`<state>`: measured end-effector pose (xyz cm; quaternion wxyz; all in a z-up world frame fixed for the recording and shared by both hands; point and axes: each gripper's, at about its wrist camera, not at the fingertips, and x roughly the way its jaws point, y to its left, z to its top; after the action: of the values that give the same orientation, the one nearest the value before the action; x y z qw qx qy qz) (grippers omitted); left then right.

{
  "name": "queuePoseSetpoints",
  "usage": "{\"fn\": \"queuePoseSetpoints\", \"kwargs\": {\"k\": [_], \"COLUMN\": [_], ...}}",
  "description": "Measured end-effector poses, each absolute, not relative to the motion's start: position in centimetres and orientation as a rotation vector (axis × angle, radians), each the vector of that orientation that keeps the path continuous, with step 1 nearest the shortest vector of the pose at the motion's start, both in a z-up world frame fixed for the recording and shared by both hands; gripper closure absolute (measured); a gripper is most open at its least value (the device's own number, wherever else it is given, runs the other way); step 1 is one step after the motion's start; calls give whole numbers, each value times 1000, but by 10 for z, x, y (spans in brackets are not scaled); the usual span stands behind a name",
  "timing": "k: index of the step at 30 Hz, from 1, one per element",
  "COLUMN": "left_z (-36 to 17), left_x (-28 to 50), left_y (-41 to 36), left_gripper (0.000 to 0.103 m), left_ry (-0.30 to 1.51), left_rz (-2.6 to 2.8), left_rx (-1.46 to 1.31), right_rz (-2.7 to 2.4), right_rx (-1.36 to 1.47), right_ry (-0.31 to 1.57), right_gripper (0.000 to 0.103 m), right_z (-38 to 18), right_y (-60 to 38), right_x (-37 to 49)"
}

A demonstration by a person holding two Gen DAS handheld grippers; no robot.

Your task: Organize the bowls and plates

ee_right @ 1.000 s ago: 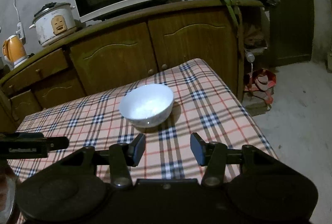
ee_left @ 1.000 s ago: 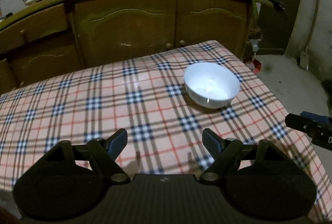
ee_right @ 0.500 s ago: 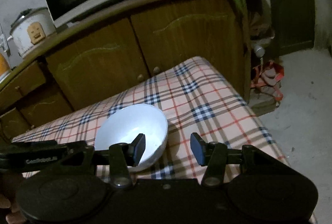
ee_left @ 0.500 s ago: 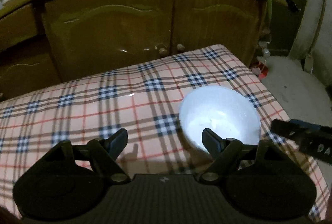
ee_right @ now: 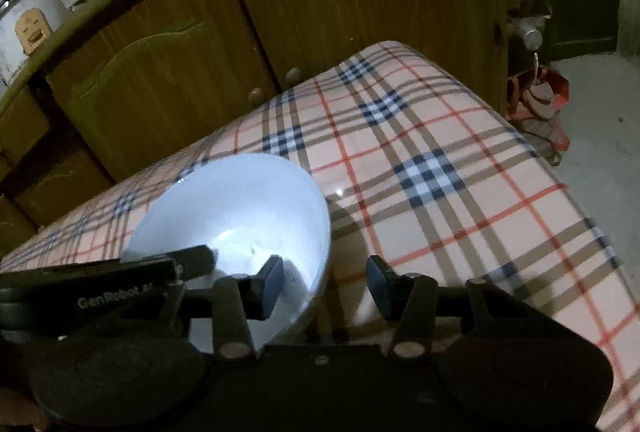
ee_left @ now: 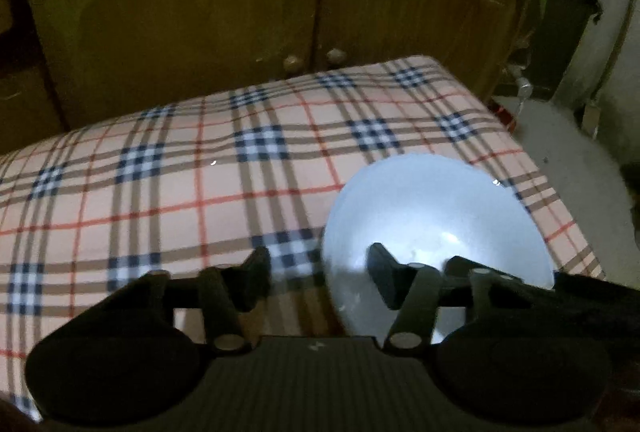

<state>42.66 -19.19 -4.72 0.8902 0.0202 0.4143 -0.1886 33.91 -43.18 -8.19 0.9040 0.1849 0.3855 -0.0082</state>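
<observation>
While two claws close, one white bowl (ee_left: 436, 207), one plaid table (ee_left: 180, 183)

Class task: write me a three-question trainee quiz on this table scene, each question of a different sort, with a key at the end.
1. True or false: the white bowl sits on a checked tablecloth.
2. What straddles the bowl's rim? A) left gripper only B) right gripper only C) both
3. Fill in: behind the table stands a wooden ____.

Key: 1 true; 2 C, both sets of jaws are closing, one finger inside the bowl, one outside; 3 cabinet.
</observation>
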Motion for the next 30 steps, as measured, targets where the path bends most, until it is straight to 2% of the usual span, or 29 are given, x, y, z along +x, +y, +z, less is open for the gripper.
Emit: {"fn": "queuePoseSetpoints", "kwargs": {"k": [1,2,3,16,30], "left_z": [-47,-47,-47,-26,44], "left_x": [427,427,425,377,284], "left_y": [-192,-193,-196,-190,-199], "left_gripper": [61,73,75,76,76], "left_ry": [866,866,860,848,722], "left_rz": [-420,-442,-450,-444,-471], "left_rx": [23,13,26,67,80], "right_rz": [5,25,15,21,-7], "right_rx": [407,424,416,440,406], "right_ry": [792,791,793,778,653], "right_gripper": [67,70,71,74,74], "right_z": [-83,-83,-81,-64,16], "right_y": [-432,-431,-428,-423,-430], "right_x": [340,341,341,293,193]}}
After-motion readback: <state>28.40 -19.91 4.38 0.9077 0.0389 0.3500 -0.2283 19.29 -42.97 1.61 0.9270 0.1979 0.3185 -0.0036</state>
